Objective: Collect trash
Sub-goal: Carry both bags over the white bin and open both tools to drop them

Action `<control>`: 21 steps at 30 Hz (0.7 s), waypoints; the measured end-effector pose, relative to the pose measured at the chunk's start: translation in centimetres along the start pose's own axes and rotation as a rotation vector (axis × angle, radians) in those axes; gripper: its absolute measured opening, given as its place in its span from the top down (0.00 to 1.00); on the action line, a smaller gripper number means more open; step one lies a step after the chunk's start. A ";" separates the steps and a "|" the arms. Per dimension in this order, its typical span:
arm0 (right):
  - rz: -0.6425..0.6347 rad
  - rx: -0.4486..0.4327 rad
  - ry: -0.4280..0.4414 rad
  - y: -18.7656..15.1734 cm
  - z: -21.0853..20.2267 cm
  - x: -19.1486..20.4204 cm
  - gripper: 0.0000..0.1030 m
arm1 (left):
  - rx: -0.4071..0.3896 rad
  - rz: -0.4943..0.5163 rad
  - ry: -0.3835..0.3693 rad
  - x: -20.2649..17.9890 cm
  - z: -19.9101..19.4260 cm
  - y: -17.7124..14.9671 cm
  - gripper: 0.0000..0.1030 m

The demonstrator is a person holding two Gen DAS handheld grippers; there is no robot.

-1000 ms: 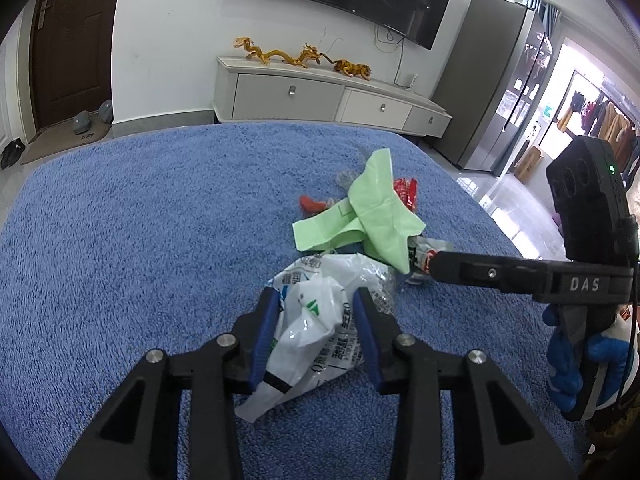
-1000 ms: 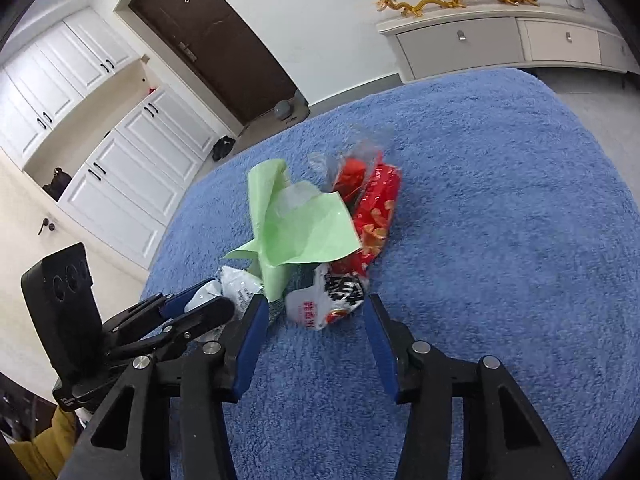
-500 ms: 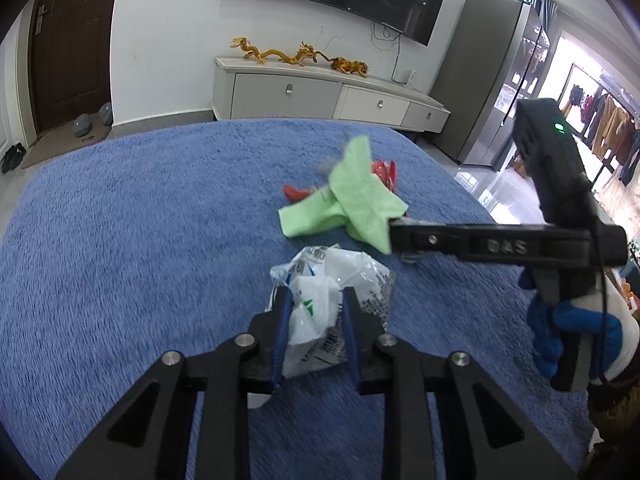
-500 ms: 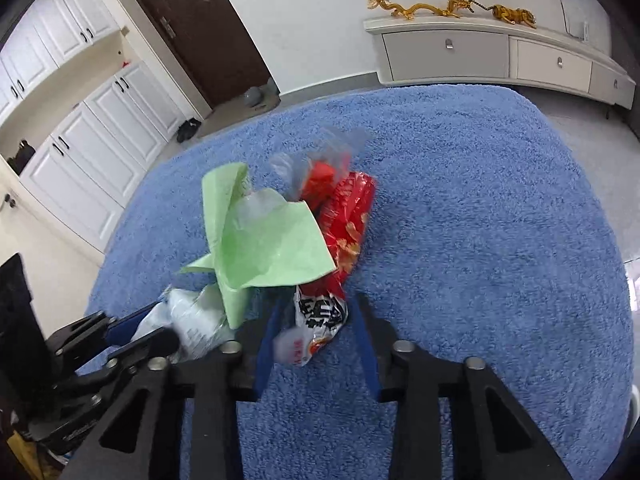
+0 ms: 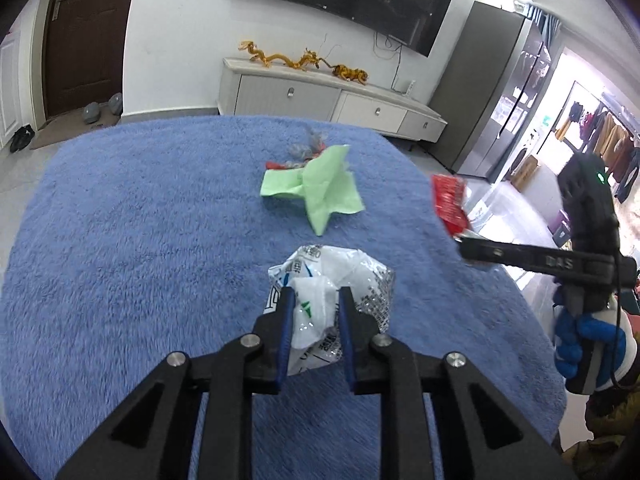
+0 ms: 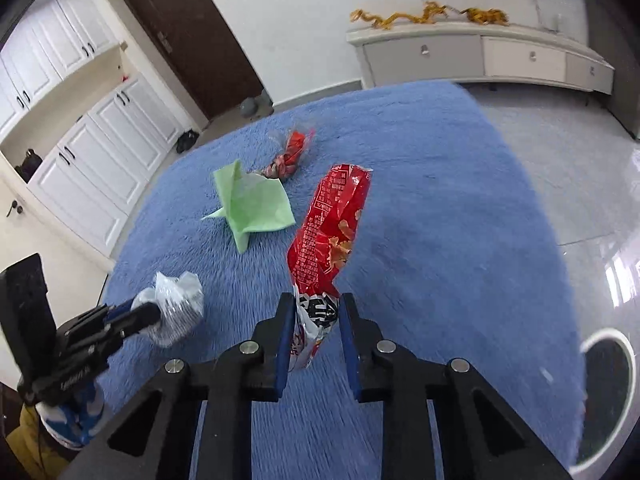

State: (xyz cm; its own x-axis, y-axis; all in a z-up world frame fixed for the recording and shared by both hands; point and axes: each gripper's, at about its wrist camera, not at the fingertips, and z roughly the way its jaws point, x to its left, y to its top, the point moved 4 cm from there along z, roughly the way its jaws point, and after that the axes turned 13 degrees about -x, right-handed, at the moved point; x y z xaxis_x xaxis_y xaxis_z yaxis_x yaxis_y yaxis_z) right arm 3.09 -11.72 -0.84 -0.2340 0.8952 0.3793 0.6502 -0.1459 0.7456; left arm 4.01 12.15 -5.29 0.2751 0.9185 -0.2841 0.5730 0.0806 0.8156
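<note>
Your left gripper [image 5: 314,312] pinches a crumpled white plastic wrapper [image 5: 332,280] with dark print and a small green mark; it bunches up between the jaws, lifted off the blue carpet [image 5: 140,240]. Your right gripper [image 6: 312,320] clamps the white bottom end of a red snack bag [image 6: 332,232], which stands upright above the jaws, creased, its torn top open. You have 2 pieces lying on the carpet: a folded light green paper sheet [image 6: 252,204], and just beyond it a twisted red and clear wrapper [image 6: 290,154].
</note>
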 end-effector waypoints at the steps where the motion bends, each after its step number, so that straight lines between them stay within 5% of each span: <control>1: 0.008 -0.016 -0.002 -0.1 -1.3 -0.4 0.79 | -0.009 0.005 0.001 -0.4 -0.6 0.1 0.81; 12: 0.076 -0.243 -0.080 -0.2 -14.4 -6.4 0.79 | -0.085 0.119 -0.061 -10.0 -4.2 3.0 0.81; 21: 0.189 -0.364 -0.242 -2.5 -22.4 -15.5 0.79 | -0.026 0.222 -0.198 -22.2 0.4 3.9 0.81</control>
State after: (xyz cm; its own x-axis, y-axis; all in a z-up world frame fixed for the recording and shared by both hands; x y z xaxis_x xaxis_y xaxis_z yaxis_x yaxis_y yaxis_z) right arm -11.12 -34.68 3.72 0.0673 0.9049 0.4203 0.3598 -0.4150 0.8357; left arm 0.41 -8.07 3.97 0.5381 0.8216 -0.1882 0.4627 -0.1013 0.8807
